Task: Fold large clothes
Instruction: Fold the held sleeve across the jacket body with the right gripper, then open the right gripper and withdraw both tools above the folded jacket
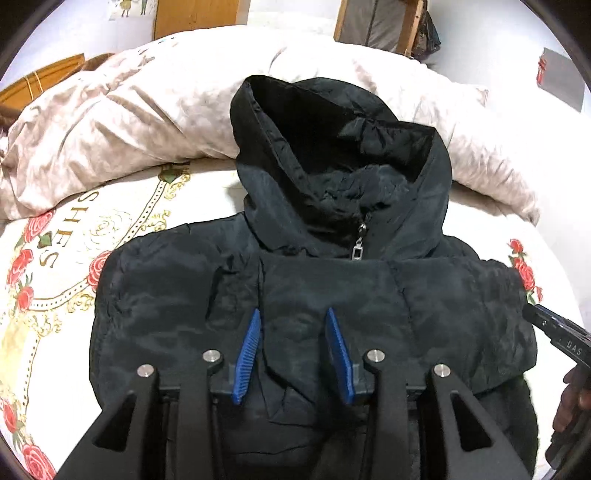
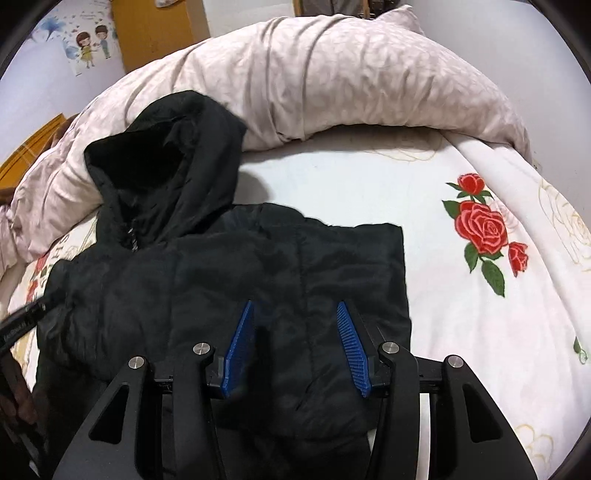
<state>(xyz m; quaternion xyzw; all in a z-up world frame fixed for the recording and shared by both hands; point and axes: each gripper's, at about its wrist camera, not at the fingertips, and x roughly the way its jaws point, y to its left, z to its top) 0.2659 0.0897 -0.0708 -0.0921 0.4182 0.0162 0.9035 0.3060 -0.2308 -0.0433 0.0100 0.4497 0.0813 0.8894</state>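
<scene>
A black padded hooded jacket (image 1: 332, 295) lies front up on the bed, zipped, with its hood (image 1: 332, 140) propped against the duvet. Its sleeves seem folded across the chest. It also shows in the right wrist view (image 2: 229, 288). My left gripper (image 1: 293, 314) is open, blue pads apart, just above the jacket's chest. My right gripper (image 2: 297, 306) is open above the jacket's right part near its straight edge (image 2: 402, 273). The other tool shows at the right edge of the left wrist view (image 1: 554, 328) and at the left edge of the right wrist view (image 2: 22, 317).
A bunched pale pink duvet (image 2: 332, 81) lies across the far side of the bed. The white sheet with red roses (image 2: 480, 229) spreads right of the jacket. Wooden furniture (image 1: 199, 14) and a wall with stickers (image 2: 88, 40) stand beyond.
</scene>
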